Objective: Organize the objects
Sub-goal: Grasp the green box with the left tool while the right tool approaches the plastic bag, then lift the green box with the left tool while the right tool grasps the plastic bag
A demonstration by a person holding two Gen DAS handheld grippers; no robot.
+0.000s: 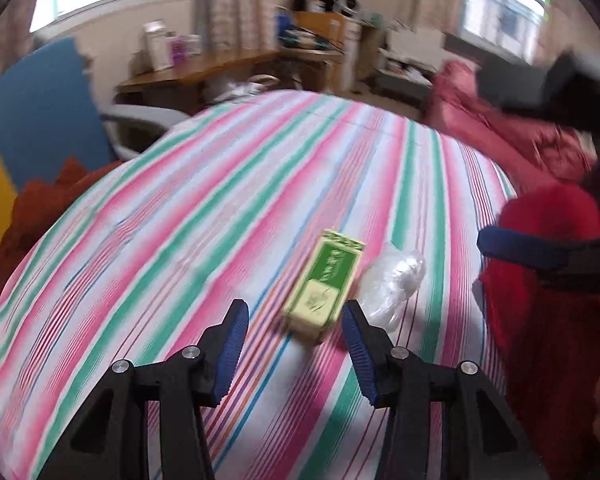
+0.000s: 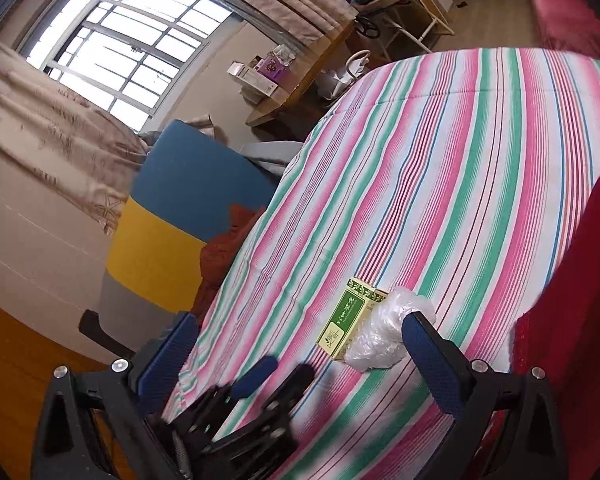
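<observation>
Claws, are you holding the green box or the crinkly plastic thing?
Neither. The left claw and the right claw are both open and empty; the green box and the clear plastic wrap lie on the striped bedspread.

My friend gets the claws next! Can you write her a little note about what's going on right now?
Left claw: open, nothing in it, hanging just short of the green box.
Right claw: open wide, nothing in it.
Things: the green box lies flat on the striped blanket, with the crinkly clear plastic bag right beside it, seemingly touching.
Done: nothing picked up yet.
Left to do: grab the box and the bag and tidy them away. The left claw looks lined up for the box first.
</observation>
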